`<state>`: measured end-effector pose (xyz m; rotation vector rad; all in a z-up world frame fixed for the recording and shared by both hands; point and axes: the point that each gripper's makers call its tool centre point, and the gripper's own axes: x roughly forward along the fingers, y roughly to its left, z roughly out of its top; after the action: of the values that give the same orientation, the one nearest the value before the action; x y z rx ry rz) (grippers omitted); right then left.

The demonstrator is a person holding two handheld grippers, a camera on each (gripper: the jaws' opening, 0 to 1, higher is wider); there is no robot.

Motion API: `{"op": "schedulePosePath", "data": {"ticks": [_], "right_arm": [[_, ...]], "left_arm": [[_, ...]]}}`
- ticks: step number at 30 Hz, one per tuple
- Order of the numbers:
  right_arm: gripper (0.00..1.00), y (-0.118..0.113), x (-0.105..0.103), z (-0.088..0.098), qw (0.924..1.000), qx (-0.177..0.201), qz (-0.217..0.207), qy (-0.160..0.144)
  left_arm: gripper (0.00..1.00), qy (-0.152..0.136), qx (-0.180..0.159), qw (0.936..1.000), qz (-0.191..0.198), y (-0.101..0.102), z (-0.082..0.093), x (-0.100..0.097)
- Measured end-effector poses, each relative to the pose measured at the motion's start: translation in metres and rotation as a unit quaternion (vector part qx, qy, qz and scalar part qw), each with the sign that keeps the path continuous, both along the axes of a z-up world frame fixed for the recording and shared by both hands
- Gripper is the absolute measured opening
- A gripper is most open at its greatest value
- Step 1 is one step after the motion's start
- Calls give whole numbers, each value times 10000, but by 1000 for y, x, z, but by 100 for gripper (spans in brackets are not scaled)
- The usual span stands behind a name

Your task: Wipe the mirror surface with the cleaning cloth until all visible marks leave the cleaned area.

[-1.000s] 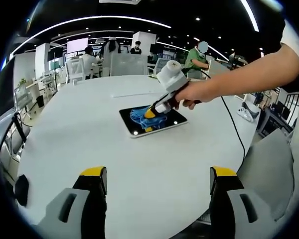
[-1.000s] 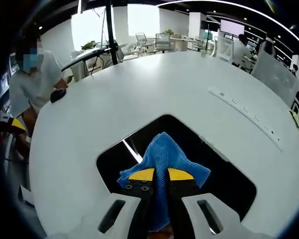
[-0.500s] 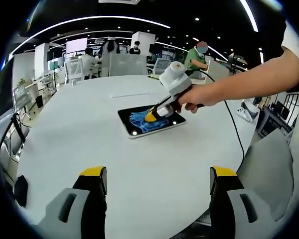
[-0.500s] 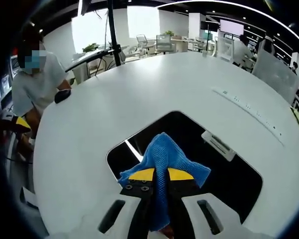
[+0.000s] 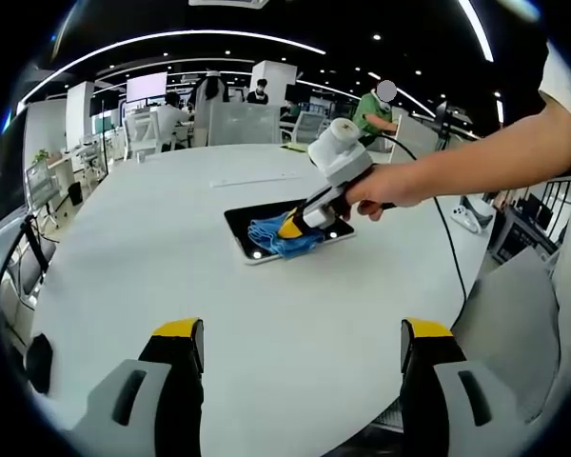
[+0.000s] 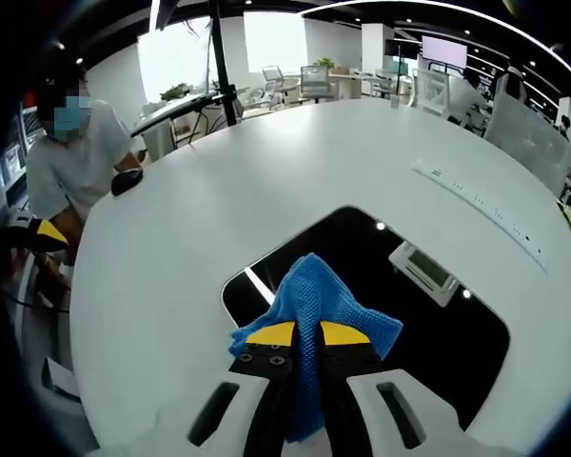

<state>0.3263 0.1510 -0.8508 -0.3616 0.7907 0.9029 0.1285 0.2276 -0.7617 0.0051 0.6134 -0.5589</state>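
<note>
Left gripper view: right tongs (image 5: 290, 227), clamped on the blue cloth (image 5: 274, 236), press it onto the mirror (image 5: 243, 231) lying mid-tabletop (image 5: 152, 248); left tongs (image 5: 303, 347) hang apart, well short of it.

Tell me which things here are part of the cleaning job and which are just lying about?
Part of the job:
mirror
blue cloth, clamped in the right gripper

Just lying about:
white table
black mouse
office chairs
left gripper, idle with jaws apart
</note>
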Motion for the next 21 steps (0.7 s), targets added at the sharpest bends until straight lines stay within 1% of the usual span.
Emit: {"op": "schedulePosePath", "data": {"ticks": [6, 9, 21], "right_arm": [[3, 3, -10, 0, 10000, 22, 3, 7], [3, 3, -9, 0, 10000, 28, -30, 23], [3, 17, -16, 2, 10000, 33, -35, -2]], "left_arm": [[86, -7, -19, 10000, -2, -1, 0, 0], [86, -7, -16, 10000, -8, -1, 0, 0], [86, -16, -11, 10000, -11, -2, 1, -2]]}}
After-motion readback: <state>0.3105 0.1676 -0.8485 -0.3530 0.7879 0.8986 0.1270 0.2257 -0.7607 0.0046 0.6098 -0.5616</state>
